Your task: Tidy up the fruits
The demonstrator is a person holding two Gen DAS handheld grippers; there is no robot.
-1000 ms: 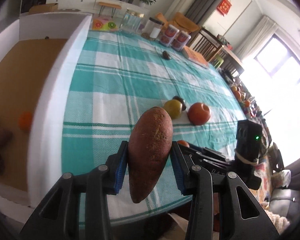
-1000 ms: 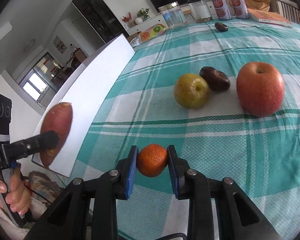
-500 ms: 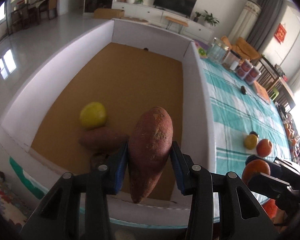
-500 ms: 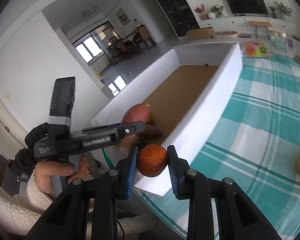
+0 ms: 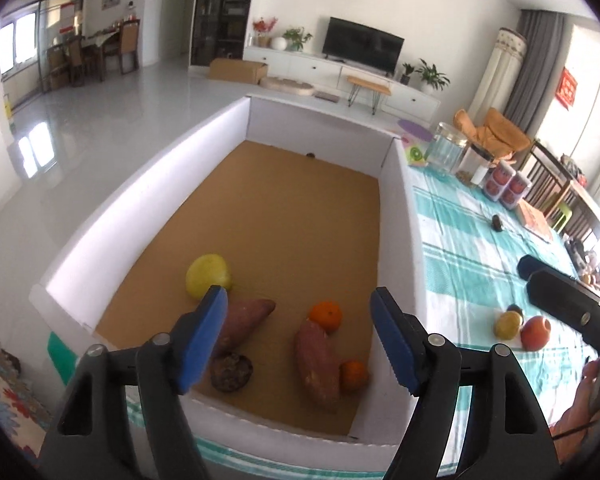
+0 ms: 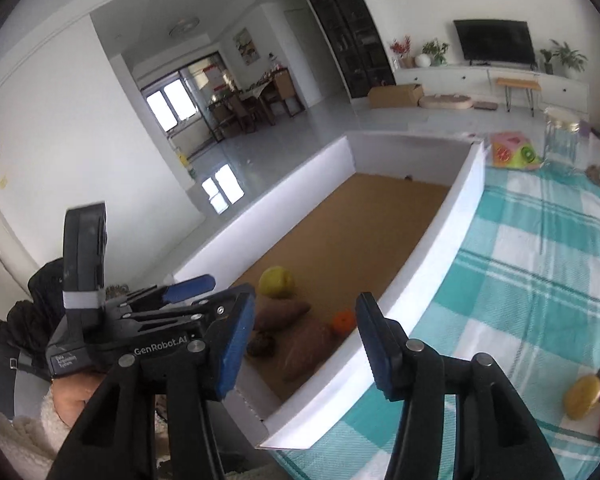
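My left gripper (image 5: 300, 336) hangs over the near end of the white-walled box (image 5: 392, 216), its jaws opening with nothing between them. Below it on the brown floor lie two sweet potatoes (image 5: 316, 364) (image 5: 246, 318), two oranges (image 5: 326, 315) (image 5: 354, 376), a yellow fruit (image 5: 209, 280) and a dark wrinkled fruit (image 5: 231, 372). My right gripper (image 6: 305, 344) hovers above the box's near right corner; its jaws are also opening and hold nothing. The left gripper (image 6: 198, 294) shows at the left of the right wrist view. A yellow fruit (image 5: 508, 325), red apple (image 5: 536, 333) and dark fruit (image 5: 514, 309) rest on the checked tablecloth.
The table (image 6: 540, 280) with the teal checked cloth runs along the box's right wall. At its far end stand a glass jar (image 5: 446, 148), tins (image 5: 508, 188), a book (image 5: 534, 220) and a small dark fruit (image 5: 497, 222). A person's hand (image 5: 584, 396) shows at the lower right.
Both grippers have let go: the sweet potato left the left jaws and the orange left the right jaws, and both now lie in the box. The right gripper rose over the box corner.
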